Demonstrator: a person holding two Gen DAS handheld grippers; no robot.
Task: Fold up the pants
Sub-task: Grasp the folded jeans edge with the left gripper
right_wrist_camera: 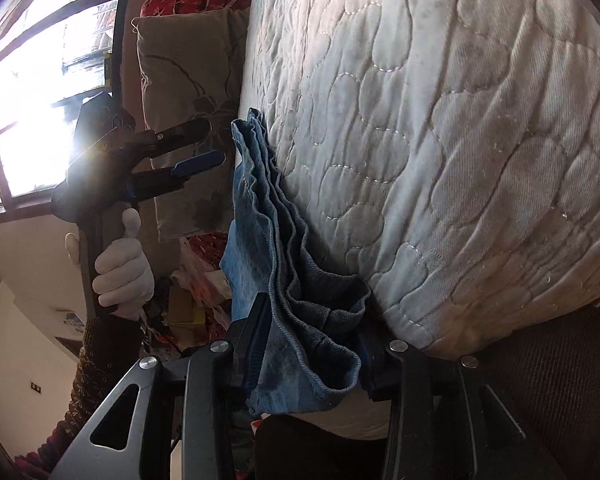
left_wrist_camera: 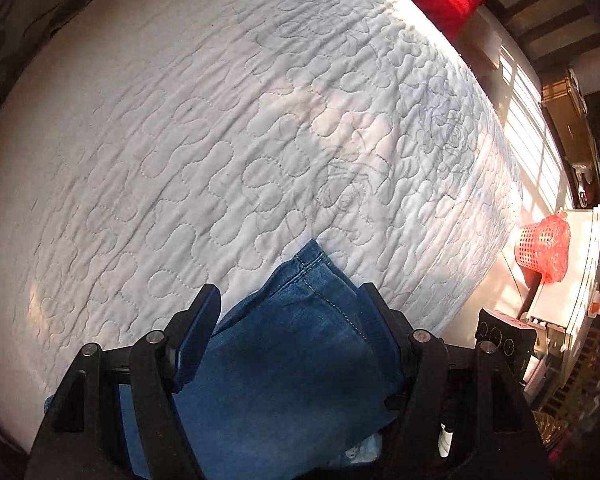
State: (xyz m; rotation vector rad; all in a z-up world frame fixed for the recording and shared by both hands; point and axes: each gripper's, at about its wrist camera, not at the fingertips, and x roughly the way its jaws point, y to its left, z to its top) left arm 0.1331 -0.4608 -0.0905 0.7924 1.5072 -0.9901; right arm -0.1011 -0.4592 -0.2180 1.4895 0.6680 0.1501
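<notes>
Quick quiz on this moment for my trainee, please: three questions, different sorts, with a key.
1. True or false: the left tongs are clamped on the jeans.
2. What do the jeans lie against? A: a white quilt. B: a wooden table. C: a carpet.
3. Fill in: the mesh basket beside the bed is ____.

Key: 1 false. They are open beside the cloth, and the right tongs hold it. 2 A. 3 red.
</notes>
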